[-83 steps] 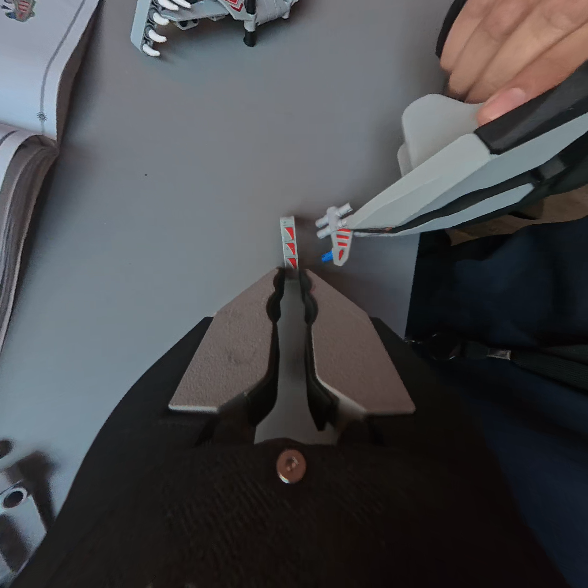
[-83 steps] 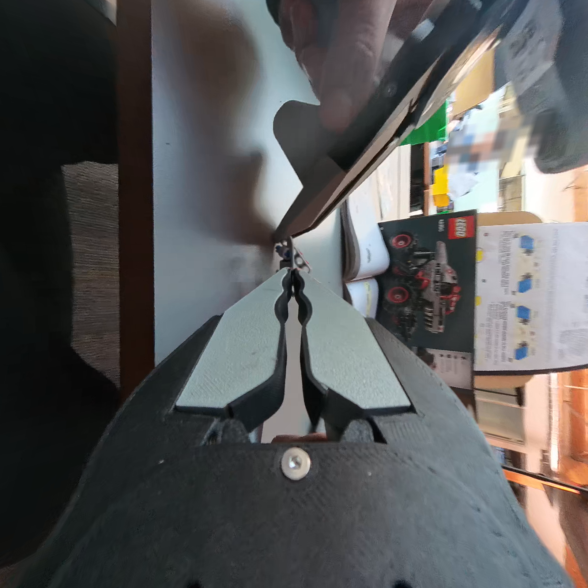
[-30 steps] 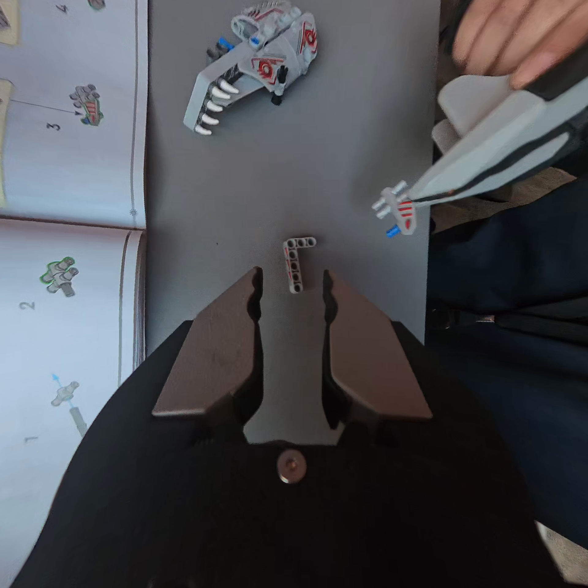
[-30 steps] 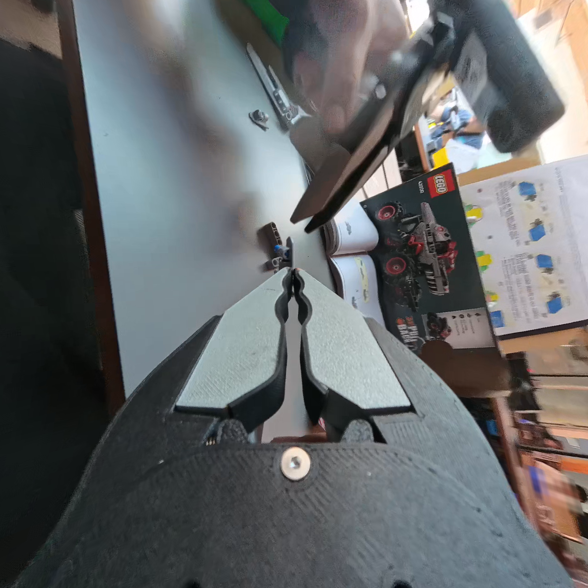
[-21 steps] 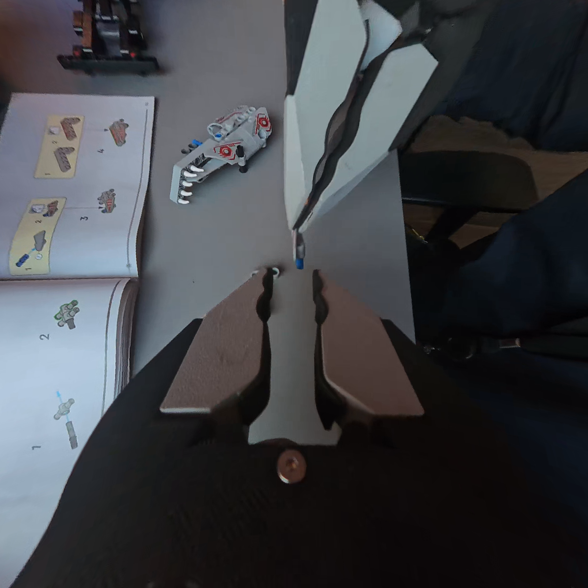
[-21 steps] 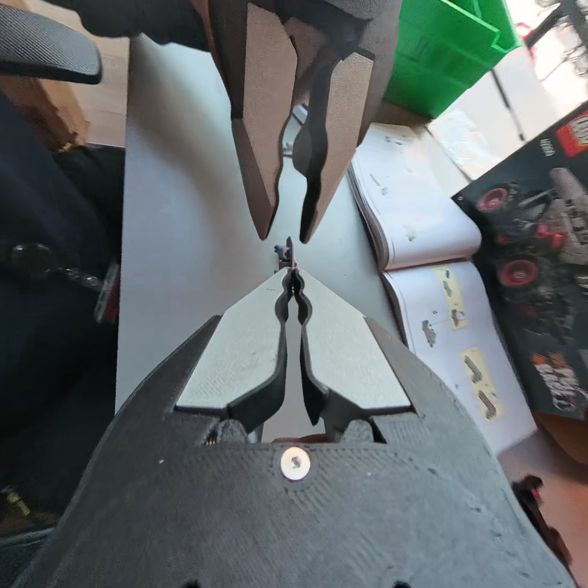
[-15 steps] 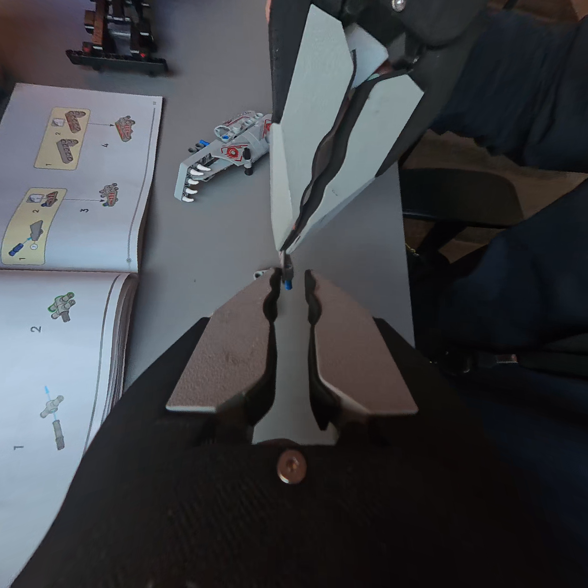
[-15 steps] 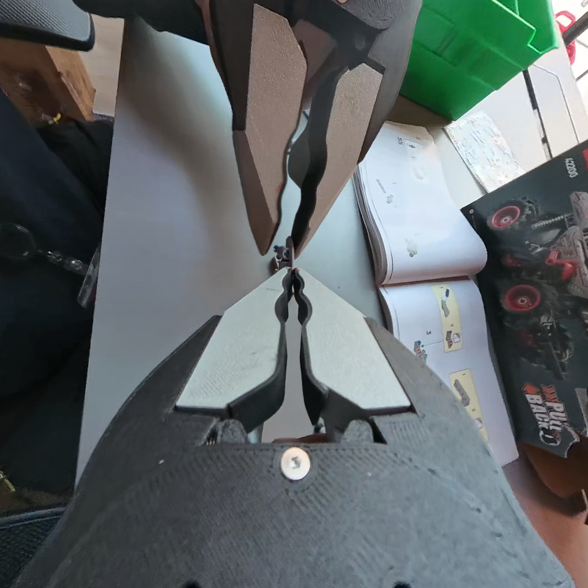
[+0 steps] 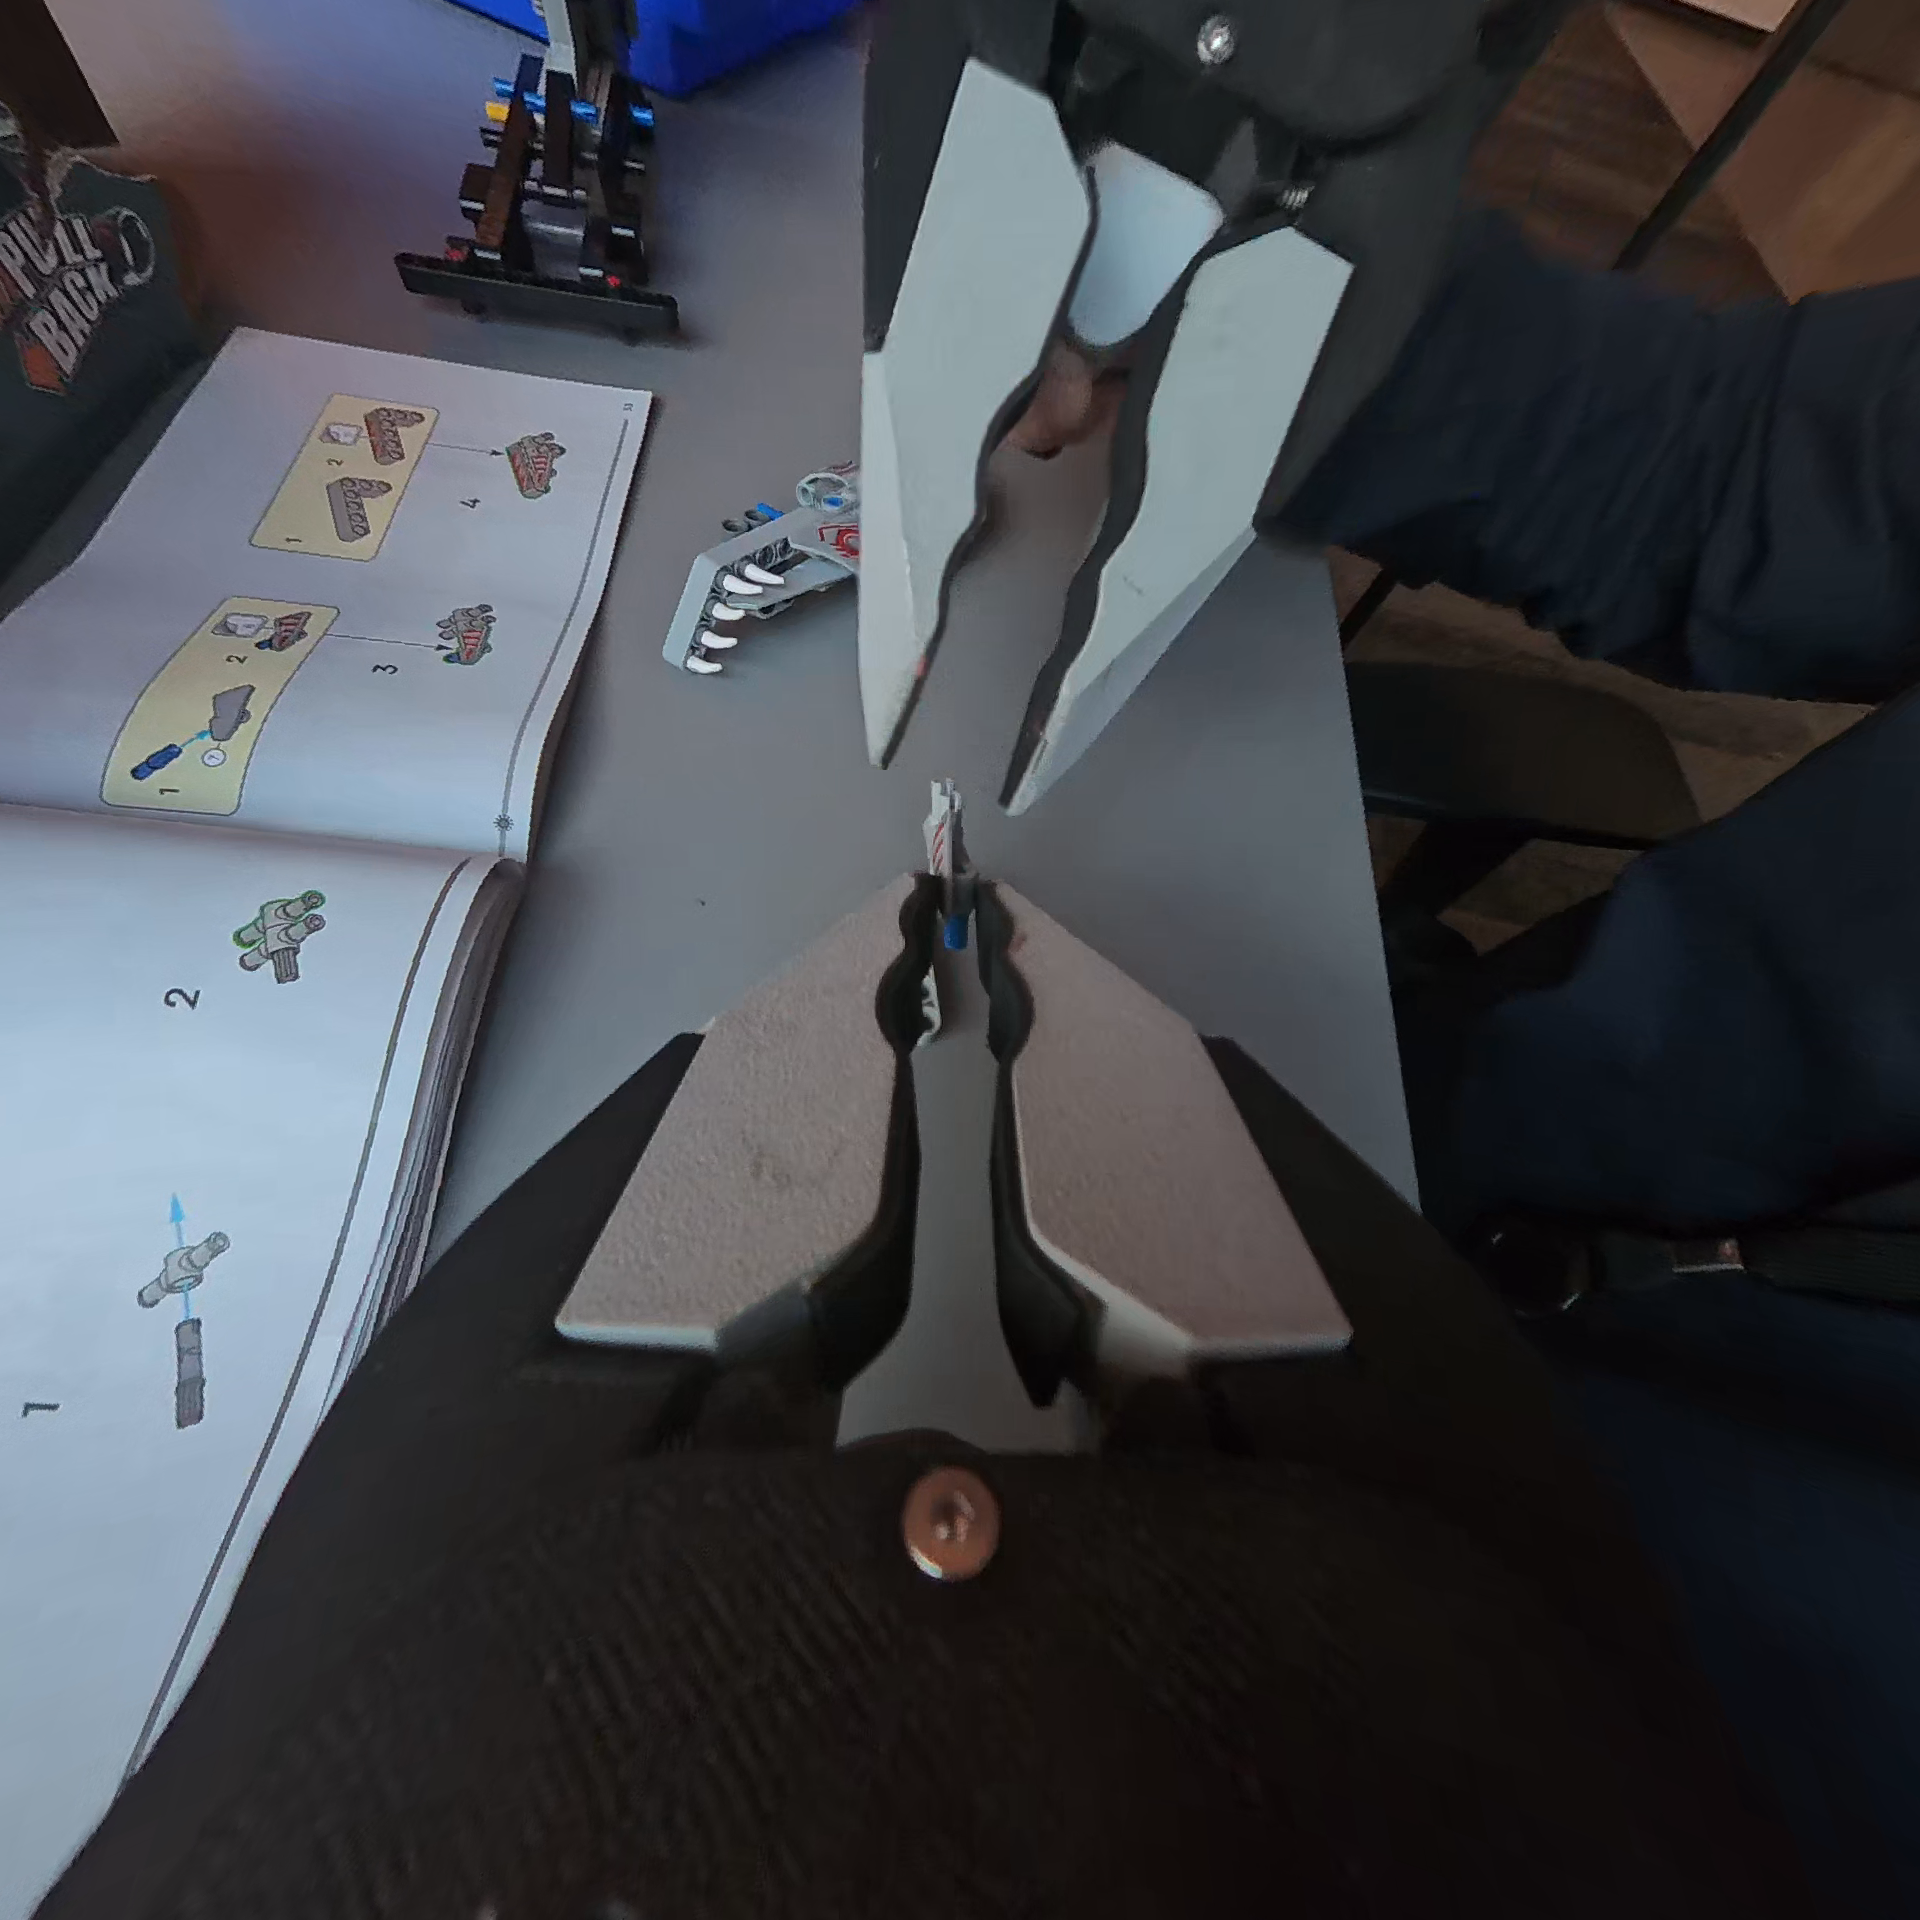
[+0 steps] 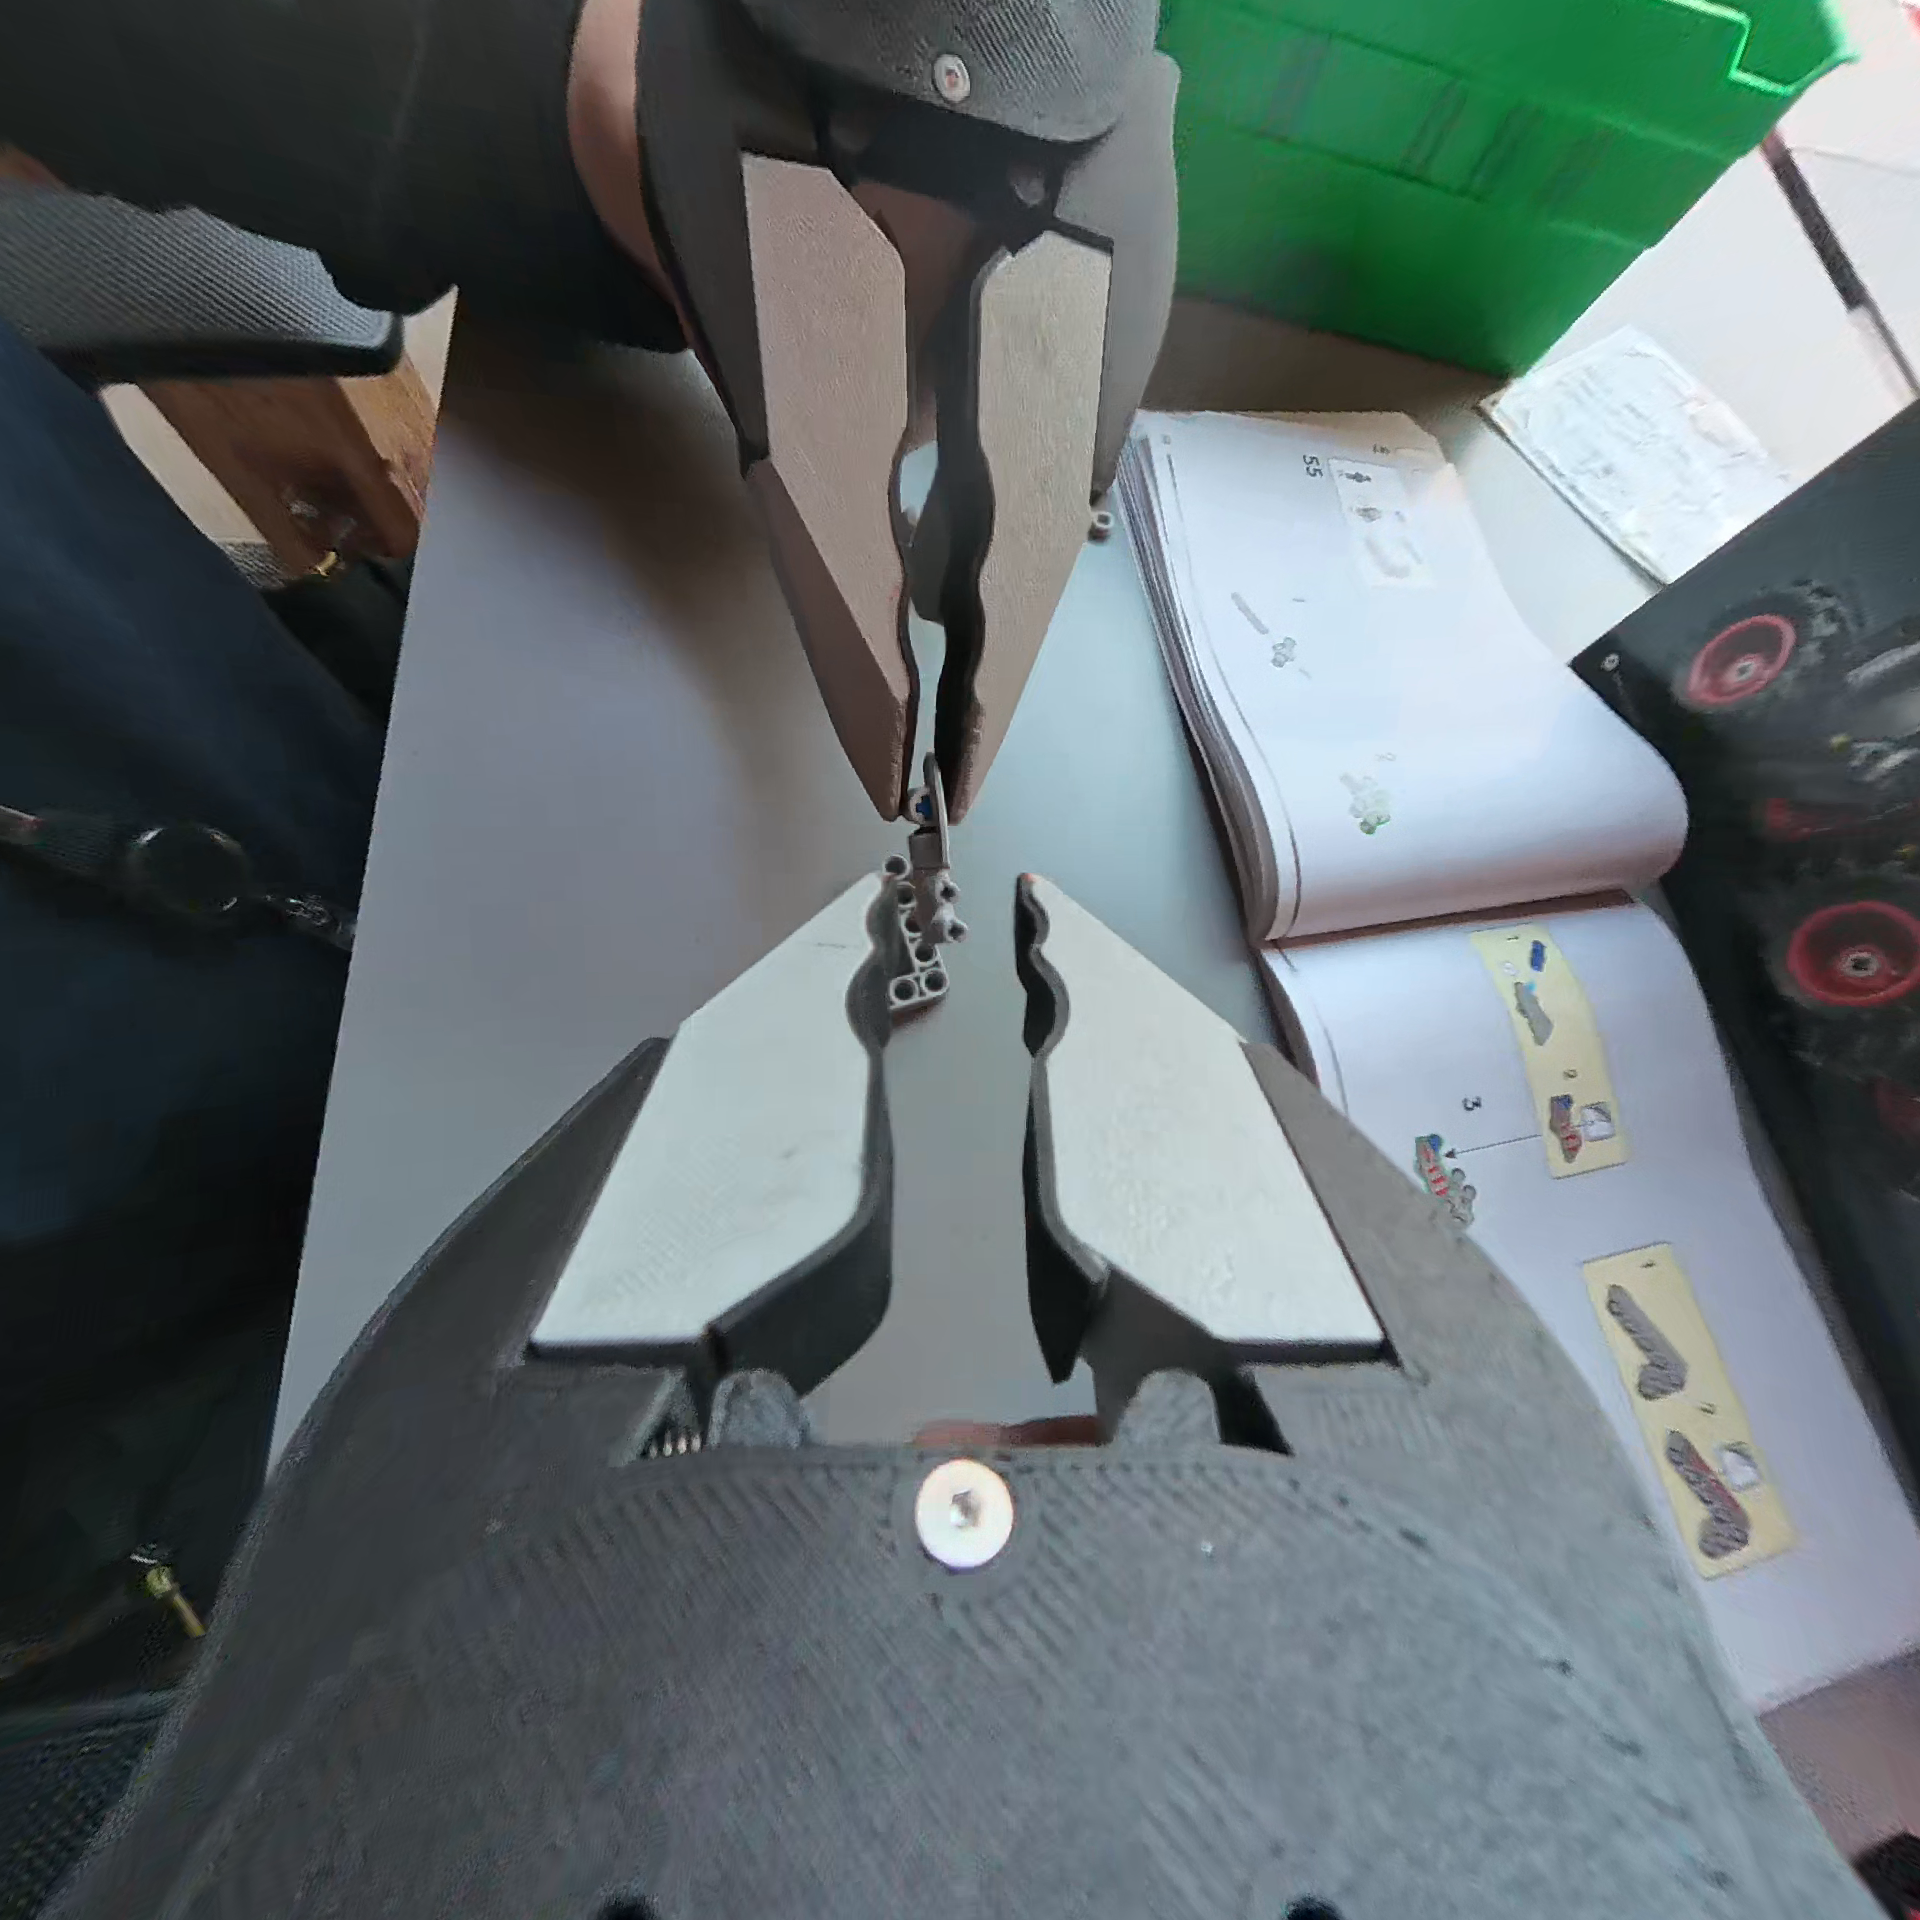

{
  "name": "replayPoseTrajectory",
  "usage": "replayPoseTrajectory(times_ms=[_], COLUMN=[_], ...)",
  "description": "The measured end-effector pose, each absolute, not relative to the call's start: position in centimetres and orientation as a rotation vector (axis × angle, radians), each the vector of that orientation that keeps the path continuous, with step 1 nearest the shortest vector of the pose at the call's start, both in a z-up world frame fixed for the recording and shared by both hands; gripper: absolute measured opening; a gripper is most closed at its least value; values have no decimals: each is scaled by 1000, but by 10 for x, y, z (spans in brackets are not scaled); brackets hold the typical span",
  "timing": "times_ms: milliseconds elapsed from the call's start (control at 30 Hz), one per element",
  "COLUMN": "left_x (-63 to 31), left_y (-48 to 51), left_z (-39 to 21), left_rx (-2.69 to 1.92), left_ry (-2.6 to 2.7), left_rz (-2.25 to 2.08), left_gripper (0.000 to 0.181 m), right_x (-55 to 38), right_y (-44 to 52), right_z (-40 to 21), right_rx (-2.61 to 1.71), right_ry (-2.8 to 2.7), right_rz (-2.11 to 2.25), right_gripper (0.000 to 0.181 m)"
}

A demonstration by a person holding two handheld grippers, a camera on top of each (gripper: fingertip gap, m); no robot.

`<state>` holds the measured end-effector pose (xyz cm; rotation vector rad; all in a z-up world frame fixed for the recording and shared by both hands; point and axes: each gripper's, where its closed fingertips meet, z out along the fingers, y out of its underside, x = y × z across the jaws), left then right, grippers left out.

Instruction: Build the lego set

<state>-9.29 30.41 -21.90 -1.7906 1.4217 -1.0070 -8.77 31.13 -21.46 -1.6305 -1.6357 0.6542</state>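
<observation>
My left gripper (image 9: 951, 888) is shut on a small grey piece with red stripes (image 9: 943, 831) and a blue pin (image 9: 954, 927), held a little above the grey table (image 9: 727, 831). My right gripper (image 10: 951, 888) is open and empty, its tips just either side of that piece (image 10: 928, 831). It points down at the left one in the left wrist view (image 9: 945, 779). The left gripper (image 10: 928, 805) faces it in the right wrist view. A grey L-shaped beam (image 10: 914, 961) lies on the table under the tips, and it partly shows in the left wrist view (image 9: 928, 1013).
An open instruction booklet (image 9: 260, 727) lies on the left and also shows in the right wrist view (image 10: 1403, 727). A grey jaw assembly with white teeth (image 9: 743, 592) and a black chassis (image 9: 540, 208) sit farther back. A green bin (image 10: 1455, 156) and the set's box (image 10: 1818, 831) stand nearby. The table edge (image 9: 1361, 831) borders a person's dark clothing.
The left gripper let the L-shaped beam drop on the table, then closed on the small striped piece. The right gripper has opened and let that piece go.
</observation>
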Motion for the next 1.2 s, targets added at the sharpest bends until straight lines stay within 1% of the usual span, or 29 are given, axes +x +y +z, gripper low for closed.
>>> replayPoseTrajectory(times_ms=[67,167,300,533,600,767,833,967,1067,1200], left_x=[-92,-93,-95,-105,-107,-118,-122,-129,-127,-128], left_y=[304,306,307,308,309,311,312,316,315,318], left_z=[-215,-215,-218,-230,-229,-229,-231,-235,-238,-247], left_rx=[-1769,-1770,-1805,-1846,-1856,-1852,-1838,-1851,-1882,-1920], left_ry=[1404,1389,1360,1387,1379,1371,1377,1372,1365,1378], left_rz=[-1026,-1040,-1083,-1040,-1041,-975,-914,-843,-889,-848], left_gripper=[4,4,4,8,12,14,14,13,13,13], right_x=[-89,-93,-92,-87,-82,-58,-47,-34,-34,-36], right_y=[312,311,309,317,324,319,312,307,307,310], right_z=[-219,-222,-224,-234,-227,-194,-191,-205,-217,-225], right_rx=[-1634,-1626,-1649,-1664,-1651,-1531,-1478,-1480,-1501,-1527], right_ry=[-1631,-1625,-1635,-1719,-1728,-1712,-1702,-1679,-1675,-1697], right_rz=[665,684,733,614,556,587,587,557,572,563], right_gripper=[19,7,3,2,3,2,2,2,2,2])
